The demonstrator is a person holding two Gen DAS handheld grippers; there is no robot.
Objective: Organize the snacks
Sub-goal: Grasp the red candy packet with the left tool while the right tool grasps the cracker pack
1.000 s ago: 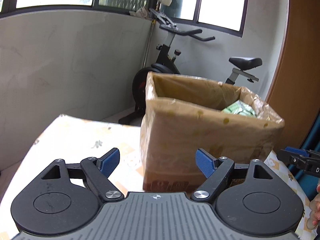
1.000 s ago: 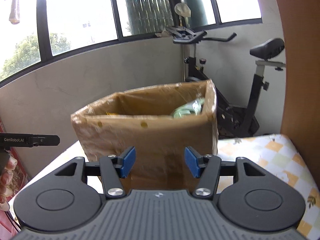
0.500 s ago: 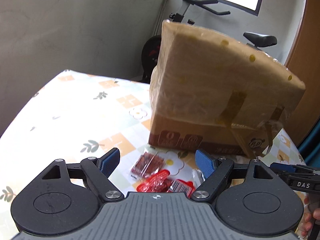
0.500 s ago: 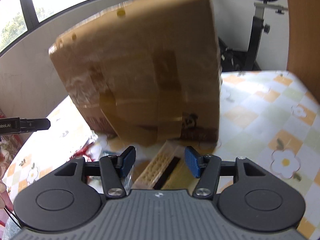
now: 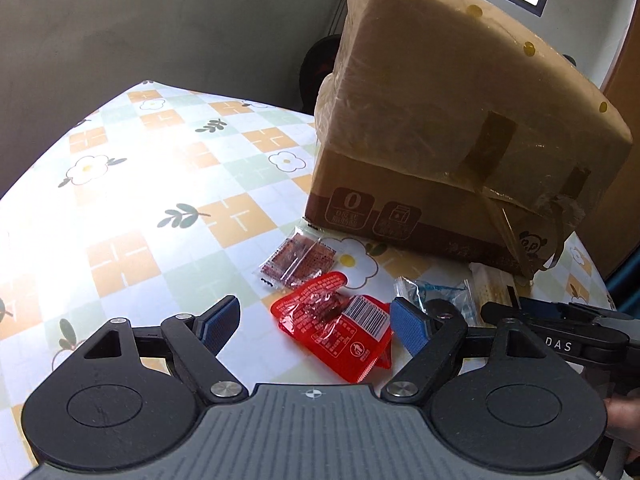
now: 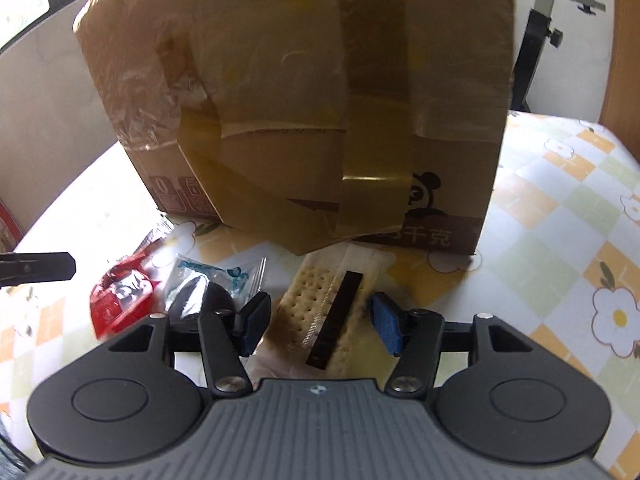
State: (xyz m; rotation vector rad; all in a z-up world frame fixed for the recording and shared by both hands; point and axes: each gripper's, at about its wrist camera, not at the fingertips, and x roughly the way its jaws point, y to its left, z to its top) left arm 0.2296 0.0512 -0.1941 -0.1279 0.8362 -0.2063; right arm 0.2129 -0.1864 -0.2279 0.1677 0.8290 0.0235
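Between the spread pads, cracker packet (image 6: 320, 316) points lengthwise toward box (image 6: 300, 92)

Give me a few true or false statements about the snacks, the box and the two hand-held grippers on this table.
1. The red packet lies on the table. True.
2. The left hand-held gripper is clamped on the red packet. False: its jaws stand open around it.
3. The cracker packet lies in front of the cardboard box. True.
4. The right hand-held gripper carries a packet in the air. False: it is open, holding nothing.
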